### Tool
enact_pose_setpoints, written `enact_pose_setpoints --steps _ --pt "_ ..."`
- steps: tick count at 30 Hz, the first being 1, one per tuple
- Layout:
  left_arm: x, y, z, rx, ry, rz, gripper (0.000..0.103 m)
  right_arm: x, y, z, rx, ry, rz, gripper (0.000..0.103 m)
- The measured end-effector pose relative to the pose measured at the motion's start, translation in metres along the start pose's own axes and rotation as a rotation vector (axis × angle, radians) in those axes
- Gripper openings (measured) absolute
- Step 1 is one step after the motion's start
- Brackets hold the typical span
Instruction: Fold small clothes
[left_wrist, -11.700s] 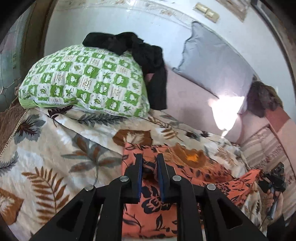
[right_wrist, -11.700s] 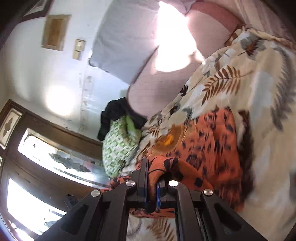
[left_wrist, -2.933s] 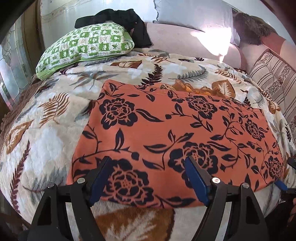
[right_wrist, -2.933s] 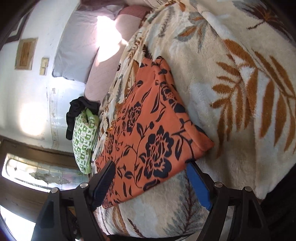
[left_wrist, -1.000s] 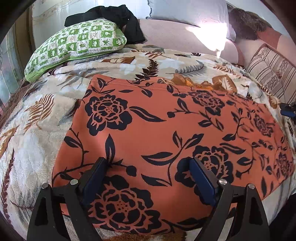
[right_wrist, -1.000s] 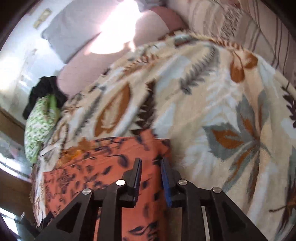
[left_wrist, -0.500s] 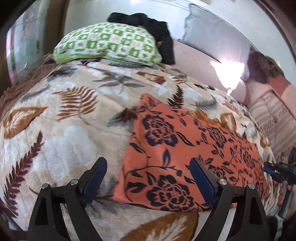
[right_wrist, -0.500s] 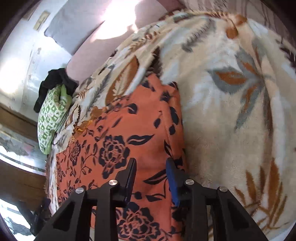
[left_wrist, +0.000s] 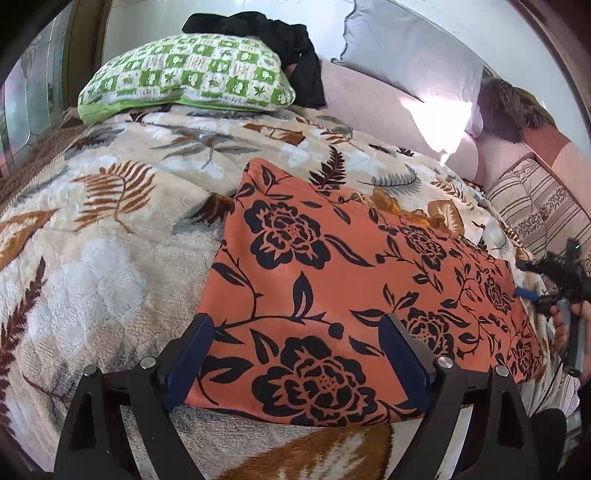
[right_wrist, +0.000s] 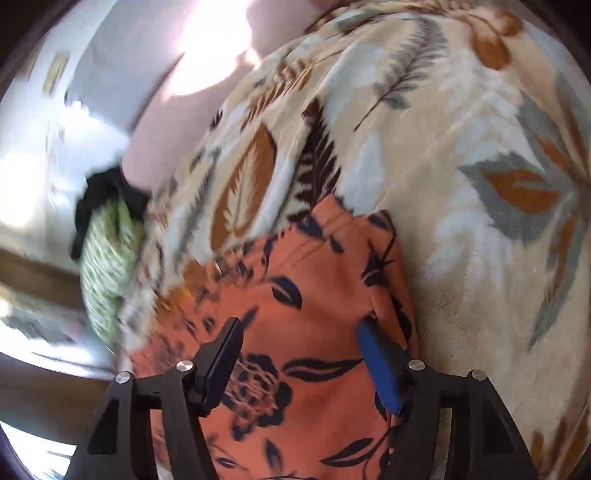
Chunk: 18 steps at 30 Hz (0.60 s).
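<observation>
Nearest to the left wrist camera, the left gripper (left_wrist: 295, 354) hangs with its fingers spread wide over the near left corner of the orange floral garment (left_wrist: 332, 288), and nothing is pinched between them; the pads are apart from the cloth, probably because this corner is already laid where it should be. On the other side, the right gripper (right_wrist: 299, 358) stands over the right edge of the same garment (right_wrist: 306, 332), and its jaws have just been opening; the cloth lies under and between them, but the pads do not press on it, so I judge that this edge was let go to rest flat. In the left view this gripper (left_wrist: 532, 291) shows small at the far right border of the garment. The garment lies flat as a wide rectangle on the leaf-patterned blanket (left_wrist: 110, 221), which looks like a fold already made. Further back, a green checked pillow (left_wrist: 184, 81) lies at the head of the bed with a black cloth (left_wrist: 280, 33) on it, well apart from the work.
</observation>
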<state>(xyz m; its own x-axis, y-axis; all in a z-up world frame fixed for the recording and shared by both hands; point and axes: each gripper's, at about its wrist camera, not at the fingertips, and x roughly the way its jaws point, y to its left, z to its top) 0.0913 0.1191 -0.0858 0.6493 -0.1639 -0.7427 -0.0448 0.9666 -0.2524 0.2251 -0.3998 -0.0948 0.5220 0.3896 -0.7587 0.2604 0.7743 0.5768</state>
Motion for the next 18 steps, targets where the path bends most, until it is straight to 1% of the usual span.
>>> enact_pose_setpoints --steps 1,3,4,5,6,7,8,9,10,11,12,13,14,15,16,17,18 --pt "0.003 0.002 0.001 -0.015 0.009 -0.006 0.091 -0.004 0.015 0.001 -0.056 -0.019 -0.002 0.071" --pt "0.006 0.004 0.002 -0.036 0.012 -0.009 0.091 0.001 0.041 0.004 -0.127 0.025 0.101 0.071" --pt "0.005 0.004 0.002 -0.035 0.007 -0.01 0.091 0.007 0.051 0.006 -0.161 0.046 0.135 0.072" --pt "0.004 0.004 0.001 -0.032 0.003 -0.01 0.091 0.016 0.054 0.01 -0.195 0.051 0.107 0.072" --pt "0.004 0.004 0.001 -0.03 0.001 -0.01 0.091 0.029 0.047 0.016 -0.198 0.052 0.036 0.072" --pt "0.003 0.005 0.0 -0.029 0.0 -0.011 0.091 0.04 0.031 0.023 -0.166 0.05 -0.041 0.072" --pt "0.003 0.006 -0.001 -0.029 0.0 -0.01 0.091 0.049 0.008 0.03 -0.085 0.048 -0.096 0.071" --pt "0.002 0.007 -0.001 -0.031 -0.002 -0.004 0.091 0.05 -0.013 0.035 0.017 0.034 -0.045 0.062" --pt "0.001 0.009 -0.001 -0.037 -0.009 -0.002 0.091 0.042 -0.014 0.036 0.043 0.017 -0.026 0.062" --pt "0.0 0.011 0.0 -0.051 -0.015 -0.004 0.091 0.033 -0.001 0.034 -0.007 -0.004 -0.05 0.062" --pt "0.0 0.013 0.0 -0.068 -0.015 -0.008 0.091 0.026 0.016 0.03 -0.085 -0.016 -0.077 0.063" --pt "0.001 0.014 0.001 -0.082 -0.009 -0.015 0.091 0.02 0.03 0.025 -0.136 -0.013 -0.06 0.063" --pt "0.002 0.014 0.001 -0.088 -0.009 -0.019 0.091 0.016 0.038 0.02 -0.164 0.0 -0.01 0.063" --pt "0.001 0.014 0.001 -0.088 -0.014 -0.019 0.091 0.011 0.046 0.012 -0.187 0.007 0.04 0.067" --pt "-0.001 0.014 0.001 -0.084 -0.02 -0.017 0.091 0.011 0.048 0.007 -0.21 0.012 0.046 0.072" --pt "-0.002 0.013 0.001 -0.078 -0.025 -0.015 0.091 0.014 0.042 0.002 -0.233 0.025 0.009 0.074" --pt "-0.004 0.013 0.001 -0.075 -0.03 -0.011 0.091 0.026 0.032 0.002 -0.233 0.049 -0.079 0.074"
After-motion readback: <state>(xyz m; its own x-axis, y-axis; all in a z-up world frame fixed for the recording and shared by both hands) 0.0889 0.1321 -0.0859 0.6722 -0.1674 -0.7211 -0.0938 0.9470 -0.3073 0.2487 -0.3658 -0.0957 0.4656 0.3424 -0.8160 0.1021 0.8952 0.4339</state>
